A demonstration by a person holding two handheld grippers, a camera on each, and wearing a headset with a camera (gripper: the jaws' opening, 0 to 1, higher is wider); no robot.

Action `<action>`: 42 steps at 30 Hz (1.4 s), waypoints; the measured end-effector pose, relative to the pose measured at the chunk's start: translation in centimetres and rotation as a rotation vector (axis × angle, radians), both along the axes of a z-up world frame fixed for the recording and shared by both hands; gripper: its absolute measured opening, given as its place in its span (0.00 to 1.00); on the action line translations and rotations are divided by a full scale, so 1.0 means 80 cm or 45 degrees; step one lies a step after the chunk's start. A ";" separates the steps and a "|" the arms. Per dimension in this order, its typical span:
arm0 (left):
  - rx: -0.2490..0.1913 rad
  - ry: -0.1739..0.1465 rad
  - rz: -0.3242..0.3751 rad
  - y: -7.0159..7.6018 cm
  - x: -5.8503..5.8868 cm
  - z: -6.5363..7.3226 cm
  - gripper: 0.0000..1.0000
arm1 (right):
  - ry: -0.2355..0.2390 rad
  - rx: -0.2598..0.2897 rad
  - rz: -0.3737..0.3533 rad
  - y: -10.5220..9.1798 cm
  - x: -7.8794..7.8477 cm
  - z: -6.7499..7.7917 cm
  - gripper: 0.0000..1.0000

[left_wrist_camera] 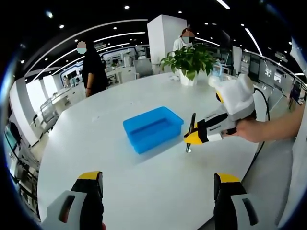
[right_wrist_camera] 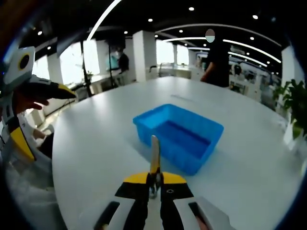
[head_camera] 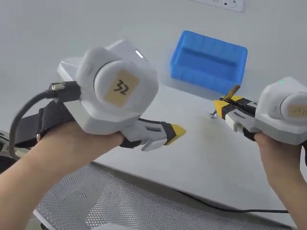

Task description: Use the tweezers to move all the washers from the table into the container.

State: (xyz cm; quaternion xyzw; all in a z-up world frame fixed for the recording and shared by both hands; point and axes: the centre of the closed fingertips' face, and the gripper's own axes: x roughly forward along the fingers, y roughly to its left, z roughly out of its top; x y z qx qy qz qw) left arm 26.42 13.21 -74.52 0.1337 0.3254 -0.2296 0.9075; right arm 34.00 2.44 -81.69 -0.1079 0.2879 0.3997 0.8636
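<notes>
Right tool (right_wrist_camera: 154,181) clamps tweezers (right_wrist_camera: 154,152), lower centre; left tool (left_wrist_camera: 157,178) wide, empty. Risk: tweezers twist, washer drops short of container (right_wrist_camera: 204,148).

One blue container (head_camera: 208,60), one pair of tweezers (right_wrist_camera: 154,151), one potted plant (left_wrist_camera: 189,62), one left gripper (head_camera: 173,134) and one right gripper (head_camera: 223,106) are counted.

Open-plan hall: dark ceiling (left_wrist_camera: 96,9) set with recessed spotlights and long curved light strips (left_wrist_camera: 110,25), a white square column (left_wrist_camera: 165,31), bright windows (right_wrist_camera: 72,67) along one side, and desks at the far edges. A large, rounded, glossy white surface (left_wrist_camera: 144,182) carried a potted green plant (left_wrist_camera: 189,60) at its far side, with grey mesh seating (head_camera: 96,201) and a black cable (head_camera: 216,206) below its near edge. Two people stood beyond it, one in dark clothing (left_wrist_camera: 93,72) and one by the column (left_wrist_camera: 183,42).
</notes>
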 end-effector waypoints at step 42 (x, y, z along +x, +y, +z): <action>-0.016 -0.036 0.046 0.006 -0.003 0.012 0.99 | -0.166 0.069 0.032 0.023 0.046 0.089 0.04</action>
